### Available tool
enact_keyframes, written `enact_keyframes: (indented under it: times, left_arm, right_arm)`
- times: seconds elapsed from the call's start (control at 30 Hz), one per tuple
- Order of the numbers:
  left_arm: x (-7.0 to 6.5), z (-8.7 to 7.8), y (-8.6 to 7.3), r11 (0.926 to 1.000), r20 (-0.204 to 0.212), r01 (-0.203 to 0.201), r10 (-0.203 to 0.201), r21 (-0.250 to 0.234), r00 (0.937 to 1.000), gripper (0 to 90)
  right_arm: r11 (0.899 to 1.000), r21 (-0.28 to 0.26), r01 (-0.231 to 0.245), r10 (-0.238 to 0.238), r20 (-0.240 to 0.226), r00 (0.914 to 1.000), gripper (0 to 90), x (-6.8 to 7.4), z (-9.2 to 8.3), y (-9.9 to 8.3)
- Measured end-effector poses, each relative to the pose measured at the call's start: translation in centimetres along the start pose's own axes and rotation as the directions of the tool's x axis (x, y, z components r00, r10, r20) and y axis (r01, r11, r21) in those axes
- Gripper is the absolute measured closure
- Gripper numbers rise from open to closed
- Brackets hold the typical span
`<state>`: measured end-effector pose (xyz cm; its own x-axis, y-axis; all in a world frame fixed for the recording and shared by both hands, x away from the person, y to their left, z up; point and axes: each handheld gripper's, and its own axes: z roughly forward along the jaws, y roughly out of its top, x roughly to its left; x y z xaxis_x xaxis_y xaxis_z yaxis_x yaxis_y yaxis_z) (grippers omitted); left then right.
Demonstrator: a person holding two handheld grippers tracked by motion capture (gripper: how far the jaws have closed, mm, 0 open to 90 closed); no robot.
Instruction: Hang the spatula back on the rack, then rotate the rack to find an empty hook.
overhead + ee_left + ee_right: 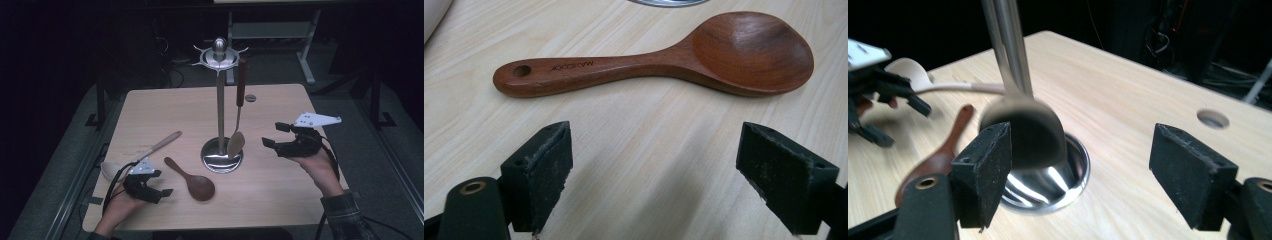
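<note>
Left tongs (161, 192) gape empty beside dark wooden spoon (192, 181) lying on table (280, 200); right tongs (272, 135) wide apart, empty, near spoon hanging (237, 131) from steel rack (220, 107).

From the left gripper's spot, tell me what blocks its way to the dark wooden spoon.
Nothing visible does. The left gripper stands open, with bare table between its jaws and the dark wooden spoon lying just ahead.

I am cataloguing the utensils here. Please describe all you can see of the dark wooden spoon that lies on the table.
The dark wooden spoon is reddish-brown, with a wide shallow bowl facing up and a short flat handle that has a hanging hole and small printed lettering. It lies flat on the table, near the rack base, untouched.
</note>
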<state>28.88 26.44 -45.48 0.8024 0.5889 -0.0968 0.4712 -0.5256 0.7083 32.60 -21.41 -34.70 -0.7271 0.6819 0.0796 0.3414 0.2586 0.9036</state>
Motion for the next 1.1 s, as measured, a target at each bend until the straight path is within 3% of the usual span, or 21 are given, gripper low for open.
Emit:
enact_keyframes:
  times: [0.17, 0.2, 0.33, 0.5, 0.6, 0.87, 1.1]
  left_arm:
    - [-0.2, -0.3, 0.3, 0.9994, 0.017, 0.031, -0.030, -0.018, 0.9994, 15.2]
    - [-0.2, -0.4, 0.5, 0.9997, 0.018, 0.015, -0.015, -0.018, 0.9997, 15.9]
    - [-0.6, -0.7, 1.0, 0.9992, 0.028, 0.019, -0.018, -0.034, 0.9994, 20.0]
    - [-1.2, -1.7, 2.5, 0.9974, 0.059, 0.013, -0.009, -0.070, 0.9982, 33.4]
    - [-1.5, -2.2, 3.3, 0.9967, 0.078, 0.014, -0.008, -0.080, 0.9969, 47.3]
    - [-2.2, -4.1, 7.5, 0.9964, 0.125, -0.010, 0.021, -0.084, 0.9919, 86.6]
    - [-2.7, -6.2, 12.2, 0.9944, 0.158, -0.050, 0.064, -0.093, 0.9854, 89.9]
  right_arm:
    - [0.999, 0.017, -0.028, 0.027, 0.035, 0.9990, 24.7, -0.6, -0.5, -2.8]
    - [0.999, 0.023, -0.035, 0.034, 0.042, 0.9985, 24.7, -0.6, -0.6, -3.4]
    - [0.998, 0.039, -0.057, 0.055, 0.059, 0.9968, 23.8, -0.7, -1.0, -5.1]
    - [0.993, 0.077, -0.090, 0.084, 0.080, 0.9933, 19.2, -0.6, -1.0, -7.4]
    - [0.990, 0.105, -0.097, 0.087, 0.096, 0.9916, 18.2, -0.4, -1.0, -8.4]
    - [0.983, 0.147, -0.109, 0.089, 0.136, 0.9867, 17.8, -0.1, -1.3, -10.9]
    - [0.975, 0.182, -0.125, 0.095, 0.162, 0.9822, 17.3, 0.4, -1.4, -11.8]
